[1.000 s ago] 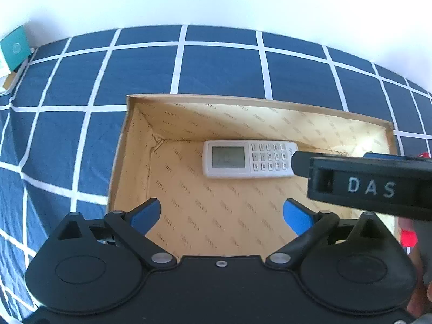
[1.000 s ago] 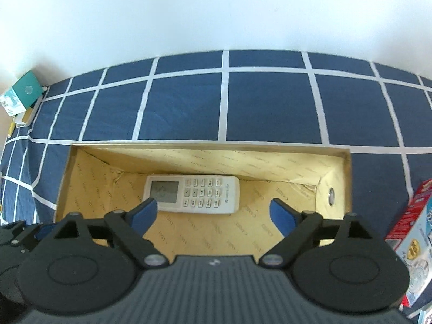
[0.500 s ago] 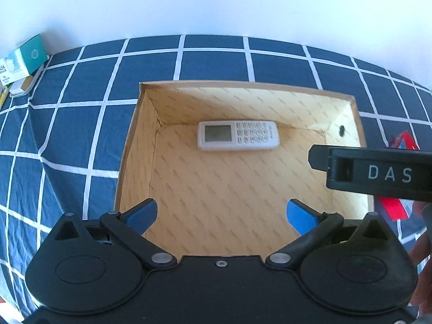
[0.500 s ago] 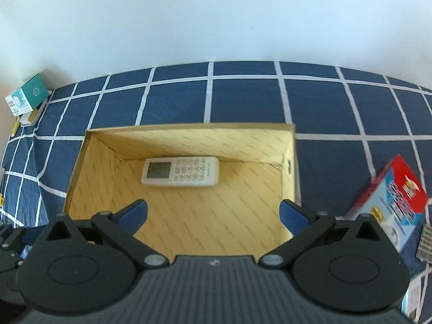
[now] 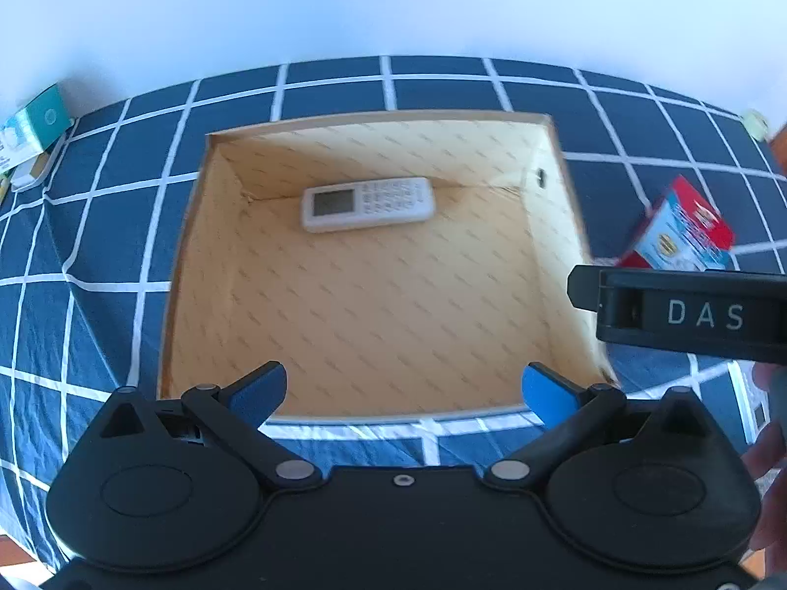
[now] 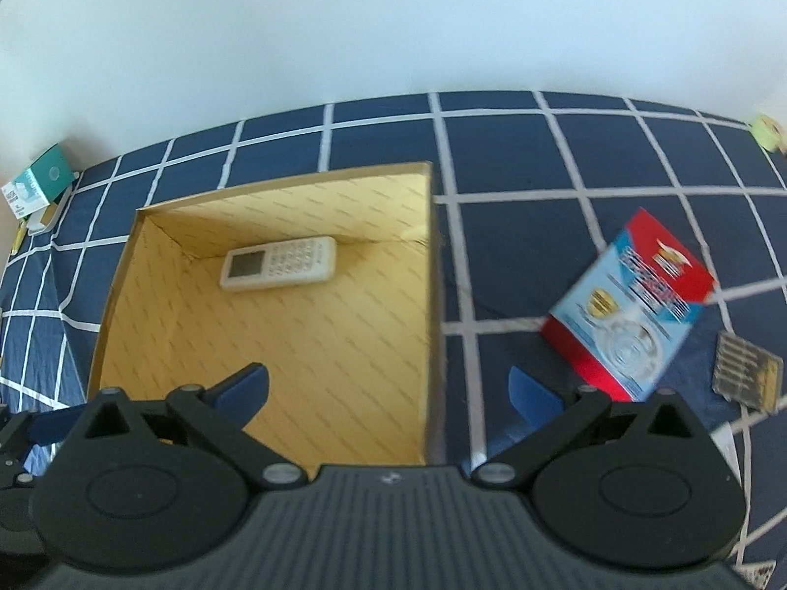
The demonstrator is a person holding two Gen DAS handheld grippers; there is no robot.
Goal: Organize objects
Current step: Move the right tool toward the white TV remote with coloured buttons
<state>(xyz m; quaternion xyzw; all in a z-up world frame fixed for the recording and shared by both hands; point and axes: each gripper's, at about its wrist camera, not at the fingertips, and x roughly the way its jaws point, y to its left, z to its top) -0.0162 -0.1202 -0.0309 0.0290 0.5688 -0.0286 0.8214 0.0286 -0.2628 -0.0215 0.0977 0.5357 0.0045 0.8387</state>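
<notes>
An open cardboard box (image 5: 556,226) (image 6: 430,265) sits on a blue checked cloth. A white remote (image 5: 368,204) (image 6: 279,263) lies flat inside it by the far wall. A red and blue carton (image 6: 629,302) (image 5: 681,231) lies on the cloth to the right of the box. My left gripper (image 5: 402,391) is open and empty above the box's near edge. My right gripper (image 6: 388,388) is open and empty above the box's right wall. The right gripper's black body shows at the right edge of the left wrist view (image 5: 688,317).
A teal box (image 6: 42,182) (image 5: 37,123) and small items lie at the far left by the wall. A dark ridged object (image 6: 747,378) lies right of the carton. A yellow-green roll (image 6: 767,132) sits at the far right. A white wall rises behind.
Both grippers have pulled back and up from the box, and the right one has swung right. The carton and the dark object have come into view. The remote has stayed put.
</notes>
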